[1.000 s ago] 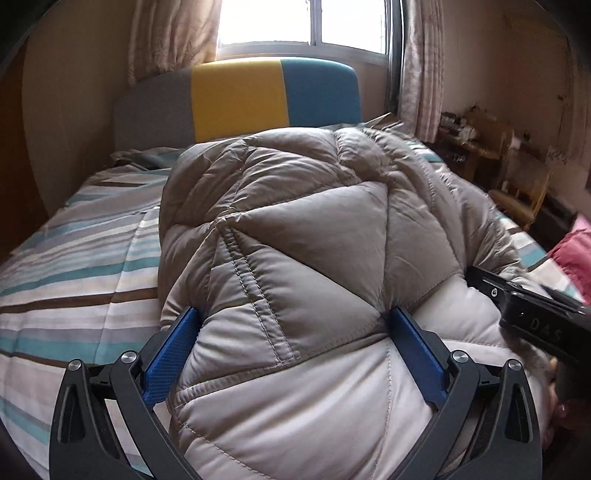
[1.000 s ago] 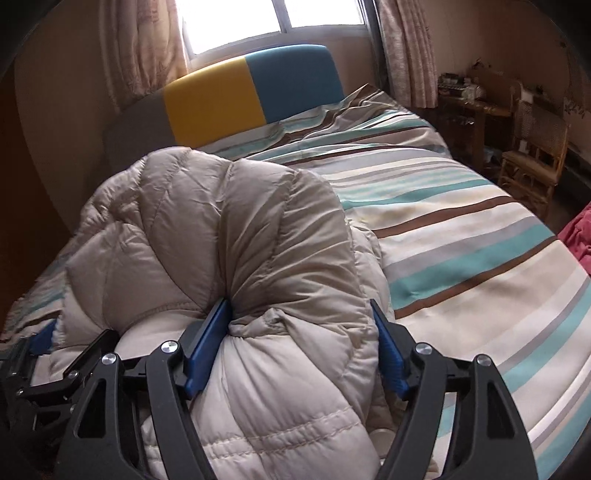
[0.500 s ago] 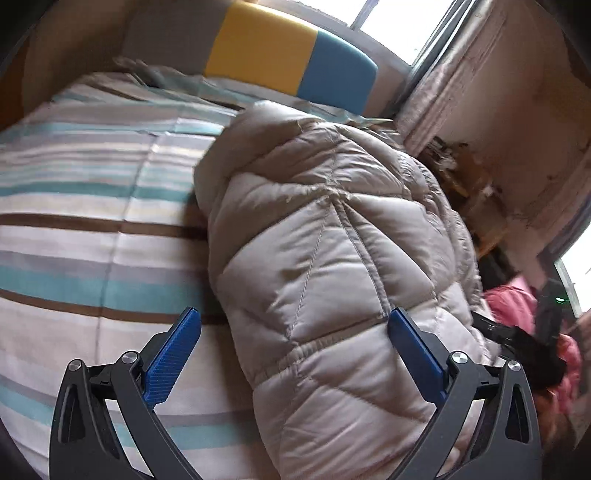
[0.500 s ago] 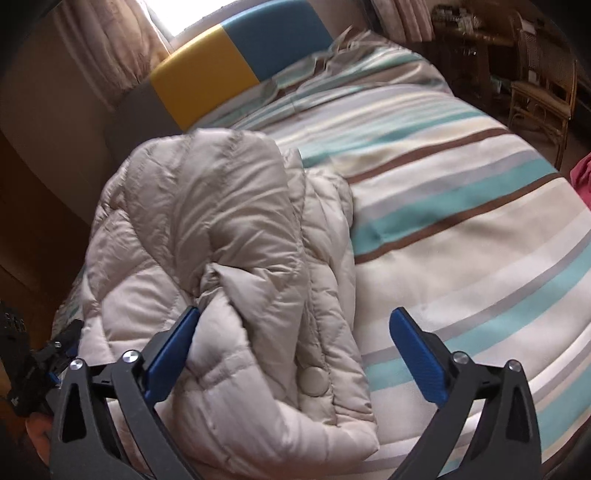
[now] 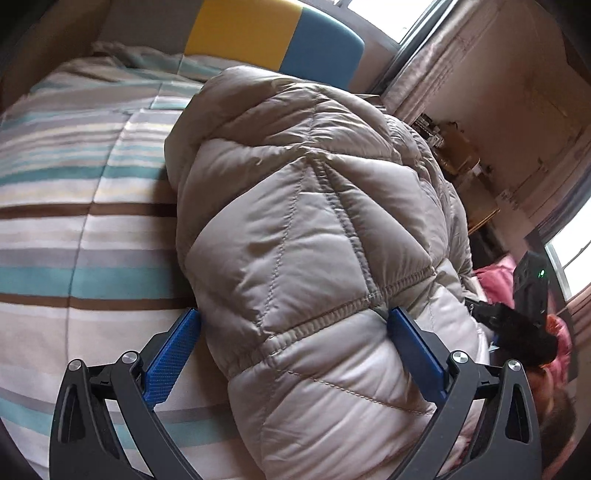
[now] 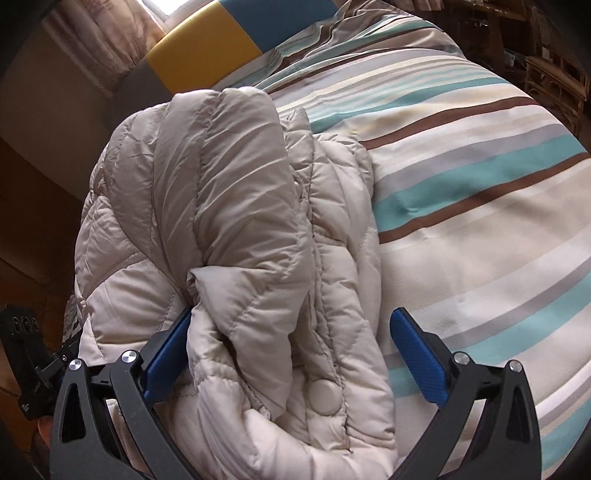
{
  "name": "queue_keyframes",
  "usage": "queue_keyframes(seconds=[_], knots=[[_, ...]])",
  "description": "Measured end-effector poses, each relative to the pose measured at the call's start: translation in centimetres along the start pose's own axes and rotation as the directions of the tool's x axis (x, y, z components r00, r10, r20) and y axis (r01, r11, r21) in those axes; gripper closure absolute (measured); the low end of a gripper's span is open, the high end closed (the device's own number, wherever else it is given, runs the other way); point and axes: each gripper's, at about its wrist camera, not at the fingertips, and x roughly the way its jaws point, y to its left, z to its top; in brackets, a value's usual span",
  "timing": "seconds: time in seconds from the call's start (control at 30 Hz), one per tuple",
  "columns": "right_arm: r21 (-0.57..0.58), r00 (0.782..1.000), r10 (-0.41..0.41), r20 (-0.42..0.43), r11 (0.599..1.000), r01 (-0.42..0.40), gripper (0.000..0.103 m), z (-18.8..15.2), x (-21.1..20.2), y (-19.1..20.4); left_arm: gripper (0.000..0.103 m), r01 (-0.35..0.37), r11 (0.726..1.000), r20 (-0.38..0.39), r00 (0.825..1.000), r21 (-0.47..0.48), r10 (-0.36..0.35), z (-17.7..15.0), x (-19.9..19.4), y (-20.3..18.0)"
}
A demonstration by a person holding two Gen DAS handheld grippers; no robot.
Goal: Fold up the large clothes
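1. Since a second ago, the right gripper [image 6: 293, 350] has been opened from its clamp on the beige puffer jacket [image 6: 229, 229], and both views have been tilted down toward the bed.
2. The right jaws are now spread wide; its left pad [image 6: 168, 347] is touched by a bunched fold, while the right pad stands clear over the striped bedcover [image 6: 480, 206].
3. The left gripper [image 5: 293, 350] is spread wide around the jacket's bulk [image 5: 306, 236]; whether the pads are pressing cannot be told.
4. The jacket is heaped on the bedcover, below the yellow-and-blue headboard [image 5: 273, 33].
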Motion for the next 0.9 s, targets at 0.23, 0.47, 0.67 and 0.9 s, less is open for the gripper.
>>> queue_keyframes(seconds=[0.23, 0.47, 0.67, 0.9], knots=[[-0.016, 0.998, 0.057, -0.011, 0.998, -0.058, 0.017, 0.5, 1.4, 0.5, 0.005, 0.061, 0.996, -0.055, 0.996, -0.057, -0.065, -0.4, 1.7, 0.1], [-0.088, 0.996, 0.053, 0.065, 0.995, -0.047, 0.045, -0.2, -0.6, 2.0, 0.036, 0.015, 0.997, 0.002, 1.0, 0.071, -0.016, -0.2, 0.5, -2.6], [-0.157, 0.993, 0.016, 0.119, 0.988, 0.003, 0.054, -1.4, -1.7, 4.5, 0.046, -0.016, 0.993, 0.04, 0.999, 0.115, 0.012, 0.0, -0.6, -3.0], [-0.182, 0.988, 0.05, 0.146, 0.983, -0.023, 0.059, -2.9, -2.2, 5.4, 0.051, -0.034, 0.991, 0.089, 0.996, 0.127, 0.023, 0.1, -2.4, -2.2]])
